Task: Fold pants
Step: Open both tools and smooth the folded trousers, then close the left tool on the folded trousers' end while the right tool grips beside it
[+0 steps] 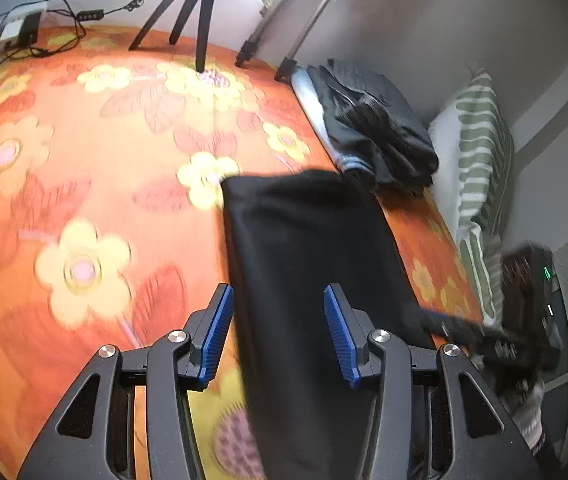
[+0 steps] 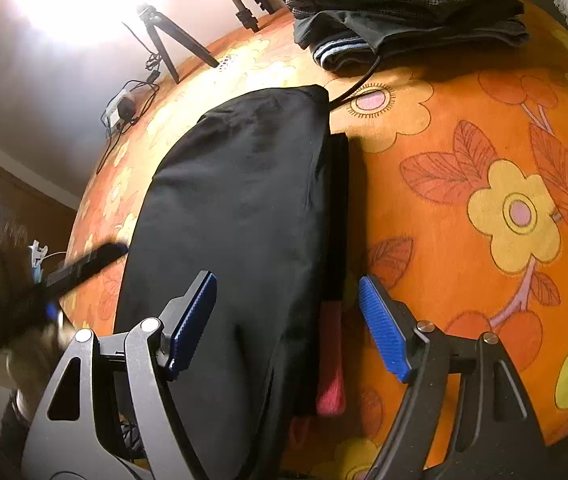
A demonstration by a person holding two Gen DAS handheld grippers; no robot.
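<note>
The black pants (image 1: 303, 240) lie folded into a long strip on the orange flowered bedspread (image 1: 84, 160). My left gripper (image 1: 278, 290) hovers over their near end with its blue pads (image 1: 216, 328) wide apart; the cloth shows between the jaws but neither pad presses on it. In the right wrist view the pants (image 2: 236, 200) fill the middle, with a pink bit (image 2: 331, 384) sticking out at their right edge. My right gripper (image 2: 287, 278) stands open over that edge, holding nothing. Each gripper appears blurred in the other's view.
A pile of dark clothes (image 1: 375, 128) (image 2: 395, 8) sits at the far edge of the bed. A black tripod (image 1: 192, 12) (image 2: 168, 40) stands on the bedspread, with a power strip and cables (image 1: 20, 32) (image 2: 124, 108) nearby. A green-striped pillow (image 1: 479, 140) lies along the right side.
</note>
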